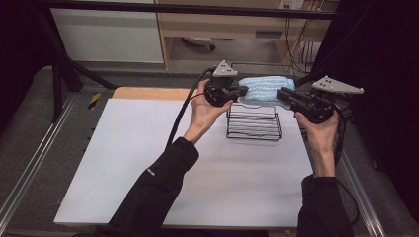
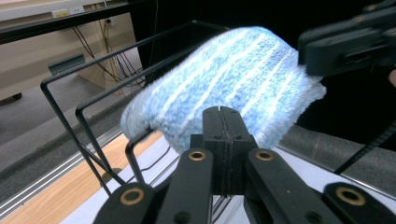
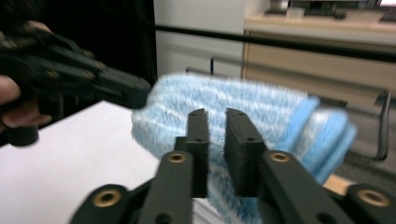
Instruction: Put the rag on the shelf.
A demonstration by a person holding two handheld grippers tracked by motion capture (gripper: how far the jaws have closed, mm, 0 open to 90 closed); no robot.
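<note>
A folded fluffy blue cloth hangs over the top of a black wire rack at the table's far side, between my two grippers. My left gripper meets the cloth's left end. In the left gripper view its jaws are pressed together against the cloth's lower edge, with nothing seen pinched between them. My right gripper reaches the cloth's right end. In the right gripper view its jaws stand a narrow gap apart, and the cloth fills that gap.
The rack stands on a white board with bare room at the left and front. A wooden strip runs along the far edge. Metal rails flank the table. Cables trail from both grippers.
</note>
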